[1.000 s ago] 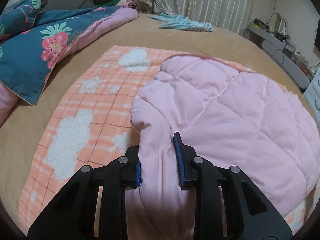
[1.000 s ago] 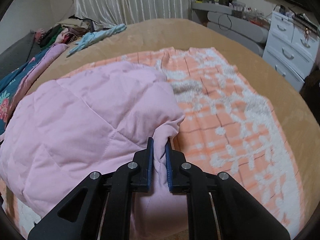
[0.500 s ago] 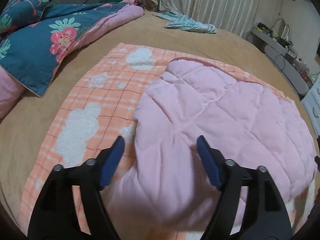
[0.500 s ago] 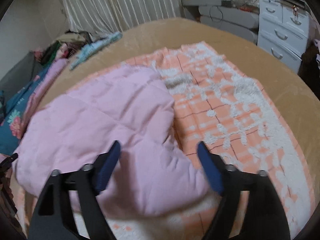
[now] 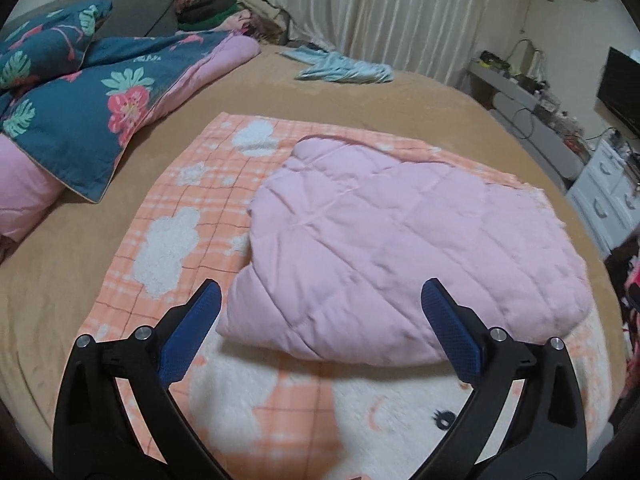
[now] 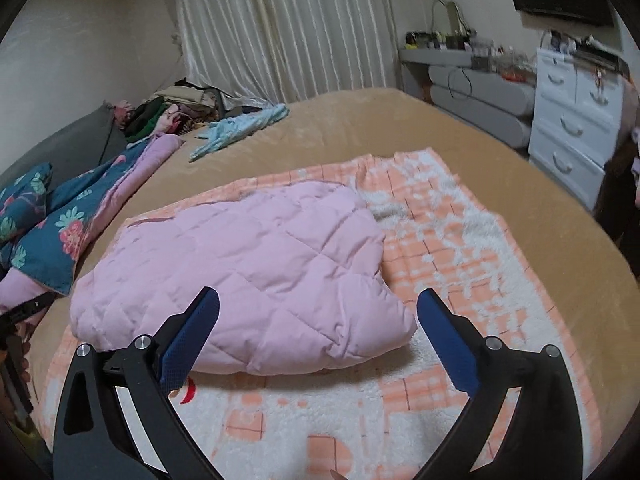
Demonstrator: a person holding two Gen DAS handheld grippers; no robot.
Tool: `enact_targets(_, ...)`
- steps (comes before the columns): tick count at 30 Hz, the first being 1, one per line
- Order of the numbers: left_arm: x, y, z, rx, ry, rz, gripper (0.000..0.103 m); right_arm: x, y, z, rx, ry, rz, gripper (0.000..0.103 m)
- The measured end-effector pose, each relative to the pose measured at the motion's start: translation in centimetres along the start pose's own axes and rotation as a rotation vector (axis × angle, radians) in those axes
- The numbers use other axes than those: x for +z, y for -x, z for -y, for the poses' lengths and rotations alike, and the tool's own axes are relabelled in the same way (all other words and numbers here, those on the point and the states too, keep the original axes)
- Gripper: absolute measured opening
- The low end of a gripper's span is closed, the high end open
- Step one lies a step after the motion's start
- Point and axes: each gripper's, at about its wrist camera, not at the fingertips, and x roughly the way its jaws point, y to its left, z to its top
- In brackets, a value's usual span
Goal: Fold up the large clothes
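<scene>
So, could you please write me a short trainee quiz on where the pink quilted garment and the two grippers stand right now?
1. True or false: the left gripper is clamped on the pink quilted garment.
2. What does the garment lie on? A) bare bed cover B) orange checked blanket C) floral duvet
3. Fill in: the right gripper is ____.

Key: 1 false, its jaws have just been opening and hold nothing; 2 B; 3 open, also just opened and clear of the fabric.
</scene>
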Motion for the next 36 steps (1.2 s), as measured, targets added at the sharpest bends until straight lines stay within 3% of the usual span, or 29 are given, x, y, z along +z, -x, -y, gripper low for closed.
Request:
enact_targets(17, -1.5, 8.7, 3.5, -0.099, -0.06, 0.082, 0.094, -0.1, 9.8, -3.0, -0.005, 0.103, 0.127, 0.099)
enact_targets(31, -5.0, 12.1, 4.6, -0.148, -0.091, 0.1, 0.094, -2.1, 13.8, -3.3, 0.029, 0.084, 0.156, 0.099)
enact_targets(36, -6.5, 12.7, 4.8, -0.167, -0.079, 0.094, 0.094, -3.2, 14.4, -3.6, 0.005, 0.092, 0.159, 0.099)
